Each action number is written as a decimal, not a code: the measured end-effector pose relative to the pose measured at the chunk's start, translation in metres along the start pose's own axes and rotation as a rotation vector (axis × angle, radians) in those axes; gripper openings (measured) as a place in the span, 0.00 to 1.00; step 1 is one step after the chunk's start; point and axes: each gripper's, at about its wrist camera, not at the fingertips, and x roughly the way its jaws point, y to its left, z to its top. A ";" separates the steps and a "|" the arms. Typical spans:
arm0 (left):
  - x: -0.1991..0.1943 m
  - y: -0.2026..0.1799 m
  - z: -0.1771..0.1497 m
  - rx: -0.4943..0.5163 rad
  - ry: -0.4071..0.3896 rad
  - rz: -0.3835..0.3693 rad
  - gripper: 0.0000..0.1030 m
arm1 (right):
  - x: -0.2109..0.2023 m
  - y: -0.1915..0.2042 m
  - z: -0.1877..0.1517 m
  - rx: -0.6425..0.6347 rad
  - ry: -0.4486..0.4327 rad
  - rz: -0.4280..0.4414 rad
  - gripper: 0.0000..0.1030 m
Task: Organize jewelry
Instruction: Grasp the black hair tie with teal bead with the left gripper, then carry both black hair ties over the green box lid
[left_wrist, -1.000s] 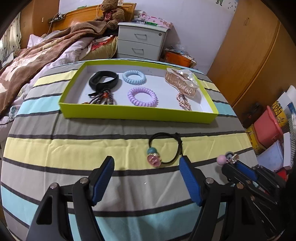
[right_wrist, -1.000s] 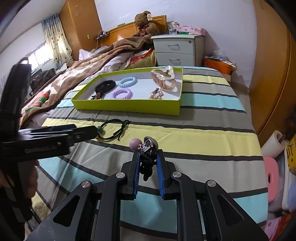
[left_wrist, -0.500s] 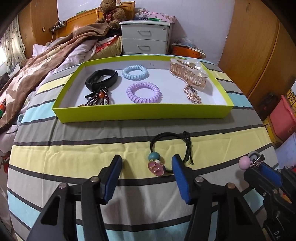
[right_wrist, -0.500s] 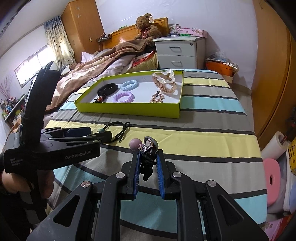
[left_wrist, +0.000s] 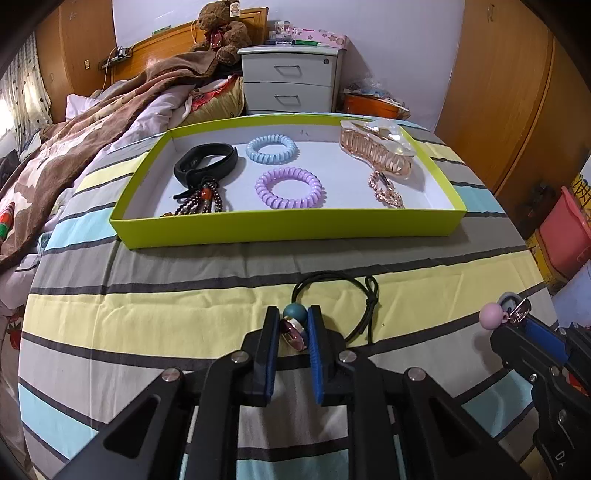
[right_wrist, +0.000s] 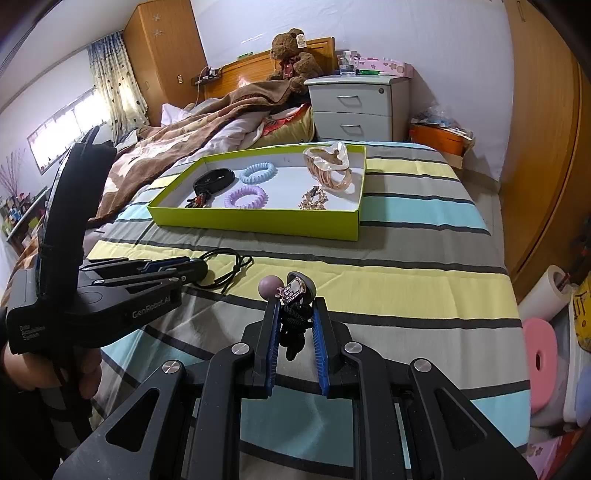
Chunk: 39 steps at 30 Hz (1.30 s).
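Note:
A black hair tie (left_wrist: 332, 274) with a teal bead (left_wrist: 294, 313) and a pink charm lies on the striped bedspread. My left gripper (left_wrist: 293, 311) is closing, and its blue pads press on those beads from both sides; the loop (right_wrist: 229, 254) trails free beyond its tip (right_wrist: 199, 267). My right gripper (right_wrist: 296, 301) hovers at the right, shut on a second black hair tie (right_wrist: 293, 325) with a pink ball (right_wrist: 269, 287) and a metal charm. Beyond both stands a lime-green tray (left_wrist: 288, 230) holding a black band (left_wrist: 205, 164), blue (left_wrist: 271, 148) and purple (left_wrist: 289, 187) coil ties, and a claw clip (left_wrist: 375, 149).
A gold chain (left_wrist: 386, 190) and a beaded tassel (left_wrist: 199, 201) also lie in the tray. A brown blanket (left_wrist: 110, 122) is piled at the left. A grey nightstand (left_wrist: 291, 81) stands behind the bed. Pink bins (left_wrist: 565, 229) sit past the bed's right edge.
My left gripper slid forward over the beads and its jaws closed from wide apart onto them. The right gripper and its hair tie stayed put.

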 end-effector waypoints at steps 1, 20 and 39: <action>-0.001 0.001 0.000 -0.001 -0.003 0.000 0.15 | -0.001 0.001 0.000 -0.002 -0.001 -0.001 0.17; -0.046 0.019 0.004 -0.032 -0.099 -0.022 0.15 | -0.019 0.015 0.015 -0.027 -0.057 -0.024 0.17; -0.077 0.064 0.038 -0.077 -0.184 -0.048 0.15 | -0.020 0.034 0.062 -0.066 -0.110 -0.009 0.17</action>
